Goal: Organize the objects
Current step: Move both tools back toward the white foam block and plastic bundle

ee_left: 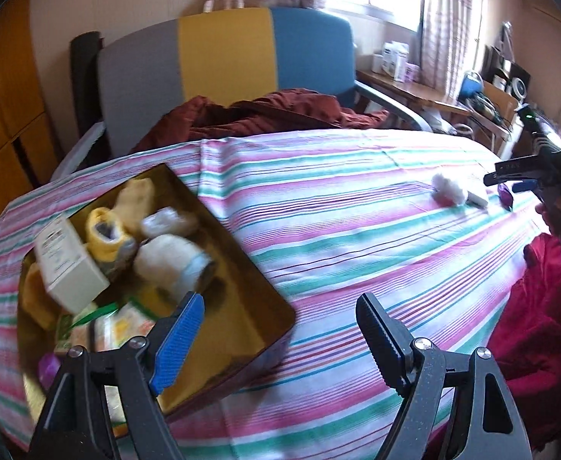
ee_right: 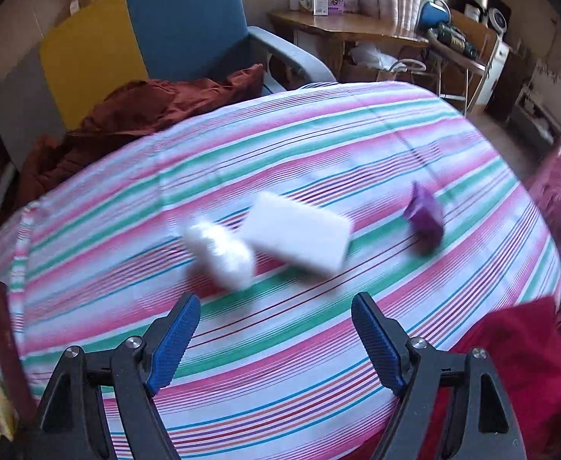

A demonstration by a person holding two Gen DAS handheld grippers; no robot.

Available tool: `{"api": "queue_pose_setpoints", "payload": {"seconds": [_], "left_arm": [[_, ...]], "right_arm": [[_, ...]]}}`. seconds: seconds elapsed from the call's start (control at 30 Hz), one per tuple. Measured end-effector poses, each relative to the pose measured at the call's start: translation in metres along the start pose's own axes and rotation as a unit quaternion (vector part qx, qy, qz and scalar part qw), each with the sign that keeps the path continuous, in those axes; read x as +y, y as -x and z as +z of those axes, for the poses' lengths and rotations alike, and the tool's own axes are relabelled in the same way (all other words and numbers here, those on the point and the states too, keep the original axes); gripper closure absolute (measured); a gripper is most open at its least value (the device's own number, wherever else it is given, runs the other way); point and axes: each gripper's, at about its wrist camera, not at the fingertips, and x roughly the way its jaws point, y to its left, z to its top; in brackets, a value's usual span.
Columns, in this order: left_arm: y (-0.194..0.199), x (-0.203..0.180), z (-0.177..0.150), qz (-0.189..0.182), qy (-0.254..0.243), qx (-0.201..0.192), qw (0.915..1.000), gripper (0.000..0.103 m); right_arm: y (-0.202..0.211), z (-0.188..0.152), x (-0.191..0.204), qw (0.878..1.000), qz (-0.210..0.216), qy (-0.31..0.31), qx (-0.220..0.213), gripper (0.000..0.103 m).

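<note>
A gold tin box [ee_left: 238,268] lies open on the striped tablecloth at the left. It holds a white carton [ee_left: 69,264], yellow socks [ee_left: 108,237], a white rolled sock [ee_left: 173,260] and packets. My left gripper [ee_left: 280,329] is open and empty, just right of the tin. On the cloth lie a white fluffy ball [ee_right: 221,251], a white rectangular pad [ee_right: 296,235] and a small purple packet [ee_right: 426,216]. My right gripper [ee_right: 274,331] is open and empty, just short of the ball and pad. It also shows in the left wrist view [ee_left: 510,180].
A dark red garment [ee_left: 265,115] lies on a grey, yellow and blue chair [ee_left: 223,50] behind the table. Bright red cloth [ee_right: 510,364] is at the near right table edge. A wooden desk [ee_right: 342,27] with boxes stands at the back right.
</note>
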Motion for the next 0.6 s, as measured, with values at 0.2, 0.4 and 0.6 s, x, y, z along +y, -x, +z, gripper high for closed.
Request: {"api": "queue_pose_setpoints", "payload": {"seconds": [0.2, 0.4, 0.6], "left_arm": [[-0.024, -0.027, 0.02, -0.025, -0.016, 0.023, 0.9993, 0.021], [-0.048, -0.054, 0.046, -0.057, -0.025, 0.036, 0.9974, 0.021], [-0.076, -0.078, 0.067, -0.09, -0.016, 0.058, 0.9941, 0.021]], "right_arm": [[-0.039, 0.009, 0.007, 0.989, -0.05, 0.137, 0.028, 0.02], [-0.071, 0.026, 0.014, 0.972, -0.044, 0.227, 0.036, 0.019], [-0.095, 0.038, 0.018, 0.961, -0.011, 0.271, 0.048, 0.012]]}}
